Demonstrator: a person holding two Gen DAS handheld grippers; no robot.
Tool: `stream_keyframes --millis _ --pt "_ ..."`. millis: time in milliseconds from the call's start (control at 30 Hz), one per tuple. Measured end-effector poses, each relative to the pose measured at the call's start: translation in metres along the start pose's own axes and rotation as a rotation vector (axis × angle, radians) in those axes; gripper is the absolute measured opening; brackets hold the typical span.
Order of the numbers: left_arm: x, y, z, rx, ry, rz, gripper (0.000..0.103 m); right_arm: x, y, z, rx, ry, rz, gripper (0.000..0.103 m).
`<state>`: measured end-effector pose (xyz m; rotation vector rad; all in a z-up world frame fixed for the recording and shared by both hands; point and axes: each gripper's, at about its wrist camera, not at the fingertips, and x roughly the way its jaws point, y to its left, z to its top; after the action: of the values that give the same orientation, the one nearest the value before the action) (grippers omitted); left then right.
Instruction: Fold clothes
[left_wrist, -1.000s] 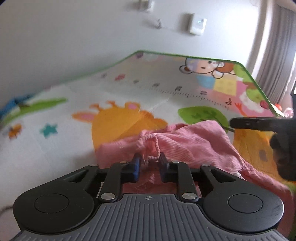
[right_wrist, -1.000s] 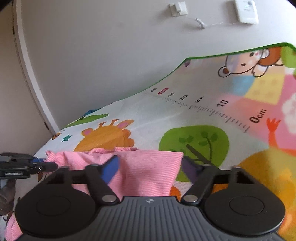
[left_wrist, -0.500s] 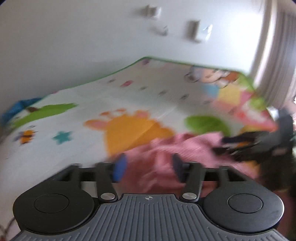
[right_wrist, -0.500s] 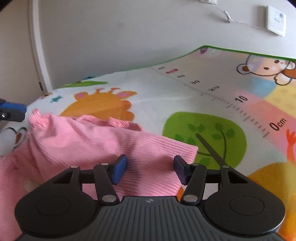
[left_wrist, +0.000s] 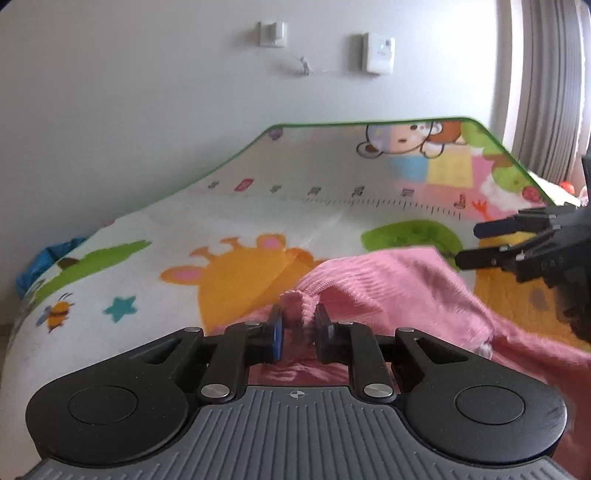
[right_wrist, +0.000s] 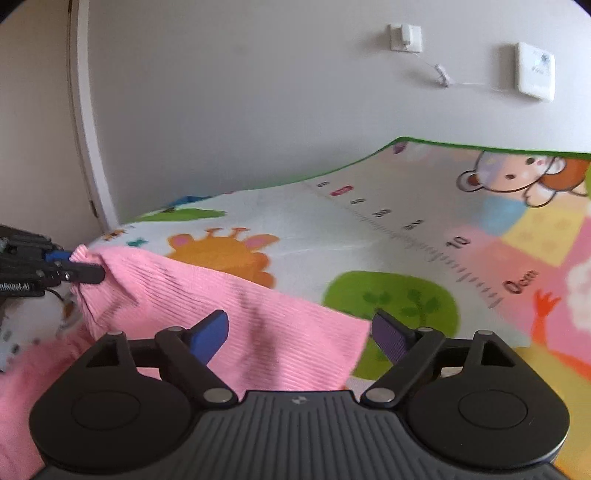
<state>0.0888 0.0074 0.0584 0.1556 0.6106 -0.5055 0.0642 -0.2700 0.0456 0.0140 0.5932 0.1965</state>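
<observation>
left tool (left_wrist: 297, 326) pinching garment (right_wrist: 258, 325) edge, lifting it to fold | right tool (right_wrist: 299, 336) spread wide, hovering over cloth | mat (left_wrist: 258, 221) beneath

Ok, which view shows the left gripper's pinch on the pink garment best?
Left wrist view: the left gripper is shut on a bunched fold of the pink garment. The right wrist view shows that pinch only from the side, at its left edge.

"10" and "0cm" on the play mat (right_wrist: 406, 221) ruler print
</observation>
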Motion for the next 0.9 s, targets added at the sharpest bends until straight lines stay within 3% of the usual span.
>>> stream_keyframes --millis 33,133,200,267,300,433,467,567,633,667,767,833,900 --pt "0.001 0.002 -0.003 0.006 0.017 0.013 0.022 0.005 0.003 -0.001 0.006 0.011 0.019 0.086" --pt "0.023 0.010 -0.023 0.012 0.098 0.053 0.043 0.024 0.014 -0.010 -0.025 0.061 0.033 0.086" --pt "0.028 0.015 -0.027 0.012 0.106 0.078 0.067 0.040 0.015 -0.019 -0.043 0.116 0.002 0.086" --pt "0.025 0.022 -0.022 -0.006 0.094 0.102 0.082 0.055 0.016 -0.028 -0.062 0.171 -0.029 0.089" --pt "0.020 0.025 -0.017 -0.021 0.079 0.100 0.084 0.053 0.013 -0.026 -0.053 0.173 -0.025 0.089" --pt "-0.001 0.033 0.006 -0.106 0.009 0.053 0.081 0.030 -0.001 -0.009 -0.003 0.089 -0.028 0.089" --pt "-0.004 0.034 0.010 -0.135 -0.013 0.003 0.078 0.023 -0.003 -0.004 0.011 0.059 -0.031 0.087" --pt "-0.008 0.027 0.020 -0.216 -0.067 -0.202 0.074 0.013 0.003 0.007 0.014 0.009 0.020 0.072" --pt "0.006 0.016 0.020 -0.233 -0.027 -0.327 0.073 0.020 0.009 0.011 0.014 0.034 0.097 0.061" --pt "0.014 0.011 0.019 -0.232 -0.003 -0.365 0.070 0.028 0.009 0.008 0.008 0.045 0.093 0.058" --pt "0.049 0.009 0.007 -0.220 0.101 -0.282 0.065 0.050 0.010 0.002 -0.008 0.079 0.081 0.058" --pt "0.070 0.012 -0.001 -0.225 0.160 -0.231 0.055 0.065 0.010 -0.003 -0.018 0.101 0.072 0.059" --pt "0.074 0.019 -0.006 -0.244 0.158 -0.247 0.054 0.080 0.011 -0.007 -0.029 0.123 0.064 0.060"
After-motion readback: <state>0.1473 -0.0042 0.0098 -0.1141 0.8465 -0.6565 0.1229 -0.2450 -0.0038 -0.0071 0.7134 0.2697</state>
